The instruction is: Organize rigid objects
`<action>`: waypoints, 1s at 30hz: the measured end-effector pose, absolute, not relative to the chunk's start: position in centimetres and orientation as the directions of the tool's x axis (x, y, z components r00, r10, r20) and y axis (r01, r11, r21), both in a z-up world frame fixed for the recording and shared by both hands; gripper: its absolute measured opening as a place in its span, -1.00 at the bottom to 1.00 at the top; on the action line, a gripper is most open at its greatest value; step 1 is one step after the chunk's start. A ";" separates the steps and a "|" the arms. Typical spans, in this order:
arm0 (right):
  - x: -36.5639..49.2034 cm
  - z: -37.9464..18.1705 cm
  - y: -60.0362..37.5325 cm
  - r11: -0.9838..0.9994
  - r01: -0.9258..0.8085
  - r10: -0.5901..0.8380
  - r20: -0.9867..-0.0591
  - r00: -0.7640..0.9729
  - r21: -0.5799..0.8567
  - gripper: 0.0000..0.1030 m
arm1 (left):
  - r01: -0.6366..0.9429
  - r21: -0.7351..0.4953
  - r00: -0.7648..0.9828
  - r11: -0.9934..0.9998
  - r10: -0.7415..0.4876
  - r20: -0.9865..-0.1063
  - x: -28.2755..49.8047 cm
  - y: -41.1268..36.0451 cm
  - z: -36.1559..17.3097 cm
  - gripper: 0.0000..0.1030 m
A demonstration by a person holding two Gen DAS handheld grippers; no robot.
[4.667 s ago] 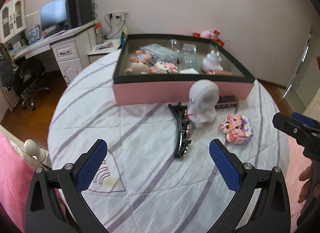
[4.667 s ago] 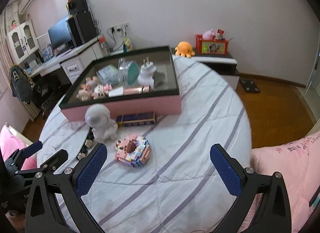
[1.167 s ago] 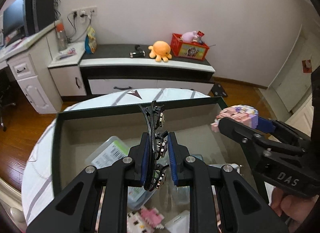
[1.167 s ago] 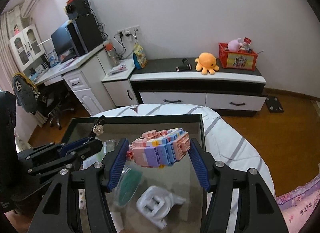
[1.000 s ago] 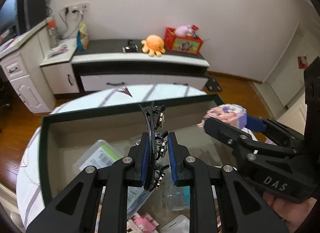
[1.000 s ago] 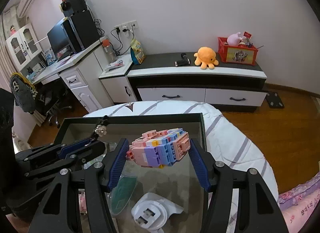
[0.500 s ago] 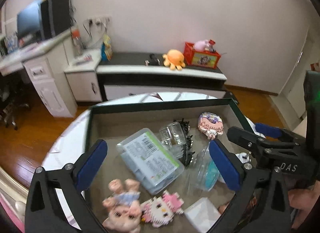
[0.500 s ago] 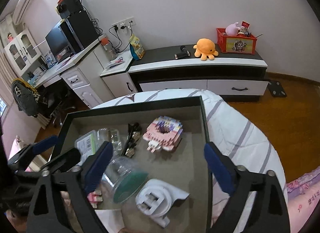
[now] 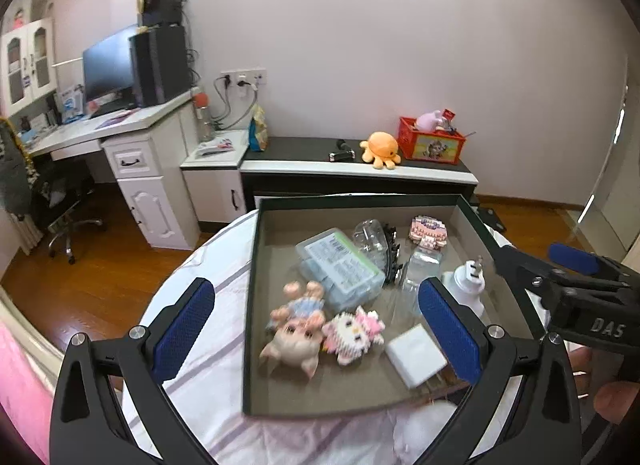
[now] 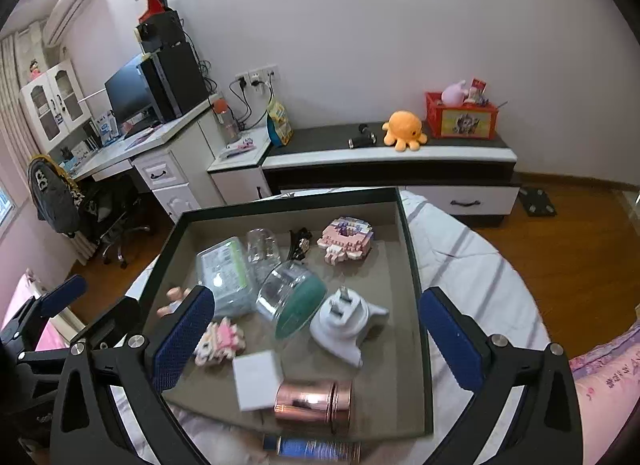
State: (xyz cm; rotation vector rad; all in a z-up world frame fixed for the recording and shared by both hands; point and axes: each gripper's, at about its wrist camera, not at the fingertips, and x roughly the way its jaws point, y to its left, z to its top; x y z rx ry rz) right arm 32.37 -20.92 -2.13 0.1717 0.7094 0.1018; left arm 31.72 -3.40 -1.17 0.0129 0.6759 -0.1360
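Toys & bits sat in a box (image 9: 253, 305) w/ a dark rim, on a bed w/ a striped white cover (image 10: 472, 261).

Left tool (image 9: 316, 331) was wide open, nothing btwn its blue pads. Its jaws had just been opening. It hung over the near left part of the box. Right tool (image 10: 316, 335) was wide open too, nothing btwn its pads, & its jaws had just been opening as well. It hung over the near side of the box.

Black hair clip (image 9: 391, 255) lay in the box at the back, next to a clear cup (image 9: 368, 235). Pink block toy (image 10: 345, 240) lay at the back too, right of the clip, a bit apart from it. A see-thru case w/ a label (image 9: 338, 269) lay left of the cup. A clear jar w/ a green lid (image 10: 294, 293) lay on its side in the middle. A white plug (image 10: 346, 323) lay just right of the jar, prongs up. A doll (image 9: 296, 325) & a pink-white block cat (image 9: 352, 331) lay near the front, side by side. A white square block (image 10: 256, 383) lay in front, touching a shiny copper can (image 10: 314, 401) on its side. A blue thing (image 10: 312, 450) lay outside the box by its near wall, too blurry to tell what.
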 end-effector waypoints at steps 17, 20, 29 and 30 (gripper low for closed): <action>16.6 2.1 -20.1 0.993 -0.024 0.082 -0.528 0.845 0.116 1.00 | 0.066 -0.093 0.809 0.993 -0.108 -0.578 18.7 -0.1 0.9 1.00; 14.9 1.9 -20.1 0.992 -0.024 0.086 -0.527 0.845 0.124 1.00 | 0.054 -0.095 0.814 0.994 -0.099 -0.572 17.0 0.2 0.8 1.00; 13.0 0.8 -19.5 0.992 -0.027 0.088 -0.537 0.839 0.121 1.00 | 0.059 -0.093 0.807 0.994 -0.102 -0.582 14.6 -0.5 0.0 1.00; 13.0 0.8 -19.5 0.992 -0.029 0.091 -0.538 0.838 0.124 1.00 | 0.059 -0.093 0.806 0.994 -0.103 -0.583 14.5 -0.6 0.0 1.00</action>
